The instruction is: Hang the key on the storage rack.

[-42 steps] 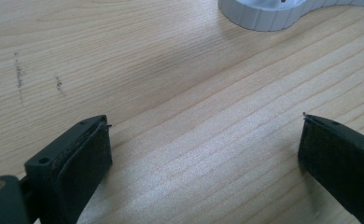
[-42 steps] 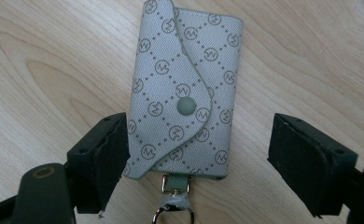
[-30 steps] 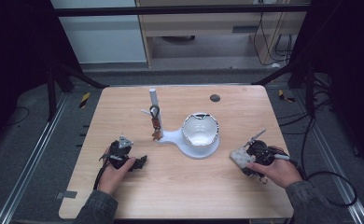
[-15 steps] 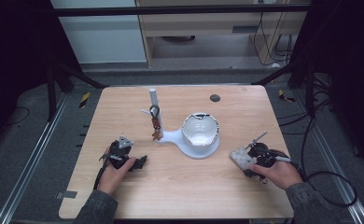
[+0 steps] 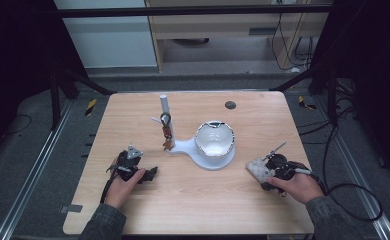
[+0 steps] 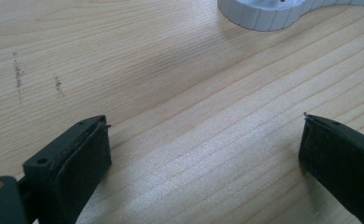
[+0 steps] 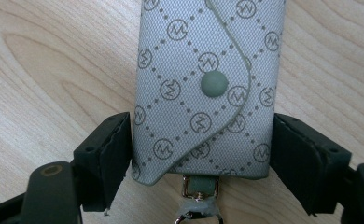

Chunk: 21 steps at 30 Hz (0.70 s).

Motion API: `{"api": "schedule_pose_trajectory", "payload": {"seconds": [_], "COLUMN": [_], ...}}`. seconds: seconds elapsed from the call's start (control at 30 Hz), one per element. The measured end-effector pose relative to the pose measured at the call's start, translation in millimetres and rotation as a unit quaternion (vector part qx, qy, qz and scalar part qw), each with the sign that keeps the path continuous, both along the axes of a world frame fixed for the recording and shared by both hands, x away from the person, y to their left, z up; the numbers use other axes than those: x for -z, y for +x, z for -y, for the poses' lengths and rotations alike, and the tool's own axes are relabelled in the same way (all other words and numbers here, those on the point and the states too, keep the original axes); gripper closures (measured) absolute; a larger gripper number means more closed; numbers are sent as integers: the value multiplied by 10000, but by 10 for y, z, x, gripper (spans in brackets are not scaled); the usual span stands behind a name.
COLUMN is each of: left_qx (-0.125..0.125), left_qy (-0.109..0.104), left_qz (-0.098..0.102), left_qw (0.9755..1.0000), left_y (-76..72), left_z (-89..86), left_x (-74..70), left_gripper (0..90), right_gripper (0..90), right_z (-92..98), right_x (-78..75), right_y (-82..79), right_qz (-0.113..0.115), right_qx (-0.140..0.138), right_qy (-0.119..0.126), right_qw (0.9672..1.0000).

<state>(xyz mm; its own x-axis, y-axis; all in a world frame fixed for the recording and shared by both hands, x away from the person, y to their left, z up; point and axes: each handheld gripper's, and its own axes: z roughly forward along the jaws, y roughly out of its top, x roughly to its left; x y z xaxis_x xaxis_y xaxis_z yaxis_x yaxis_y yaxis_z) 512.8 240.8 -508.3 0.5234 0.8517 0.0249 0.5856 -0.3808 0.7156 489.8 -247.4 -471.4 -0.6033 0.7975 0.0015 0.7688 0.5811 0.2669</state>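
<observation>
A grey patterned key pouch [image 7: 203, 88] with a snap button lies flat on the wooden table [image 5: 193, 200], at the right in the high view [image 5: 255, 167]. My right gripper [image 7: 201, 154] straddles its lower end. Its jaws have just been closing, and both pads now touch the pouch's sides; a metal clasp pokes out toward the gripper. In the high view the right gripper [image 5: 261, 172] is held by a hand at the table's right front. My left gripper [image 6: 203, 149] stands wide open over bare wood, at the left front [image 5: 150, 174].
A white stand [image 5: 183, 146] sits mid-table, with a bowl [image 5: 214, 140] and an upright post [image 5: 164, 107] from which a key ring with a brown fob [image 5: 166, 131] hangs. Its ribbed base edge [image 6: 264, 18] lies ahead of the left gripper. A small dark disc [image 5: 230, 105] lies at the far side.
The right gripper's jaws have drawn in onto the pouch's sides. Both hands have stayed almost where they were.
</observation>
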Motion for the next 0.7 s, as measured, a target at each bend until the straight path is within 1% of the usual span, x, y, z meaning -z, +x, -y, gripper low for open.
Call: {"api": "schedule_pose_trajectory", "payload": {"seconds": [0.1, 0.17, 0.33, 0.4, 0.7], "left_qx": [0, 1, 1, 0, 1], "left_qy": [-1, 0, 0, -1, -1], "left_qz": [0, -1, -1, -1, -3], "left_qw": [10000, 10000, 10000, 10000, 10000], "left_y": [0, 0, 0, 0, 0], "left_z": [0, 0, 0, 0, 0], "left_x": [0, 0, 0, 0, 0], "left_gripper": [16, 16, 15, 15, 15], "right_gripper": [239, 245, 247, 245, 262], "right_z": [-1, -3, -3, 0, -5], "right_x": [-6, -7, -10, -6, 3], "right_y": [2, 1, 4, 10, 19], "right_qz": [-22, 5, -11, -3, -67], "right_qx": [25, 28, 32, -7, 41], "right_qy": [27, -3, -20, -33, -34], "right_qw": [10000, 10000, 10000, 10000, 10000]}}
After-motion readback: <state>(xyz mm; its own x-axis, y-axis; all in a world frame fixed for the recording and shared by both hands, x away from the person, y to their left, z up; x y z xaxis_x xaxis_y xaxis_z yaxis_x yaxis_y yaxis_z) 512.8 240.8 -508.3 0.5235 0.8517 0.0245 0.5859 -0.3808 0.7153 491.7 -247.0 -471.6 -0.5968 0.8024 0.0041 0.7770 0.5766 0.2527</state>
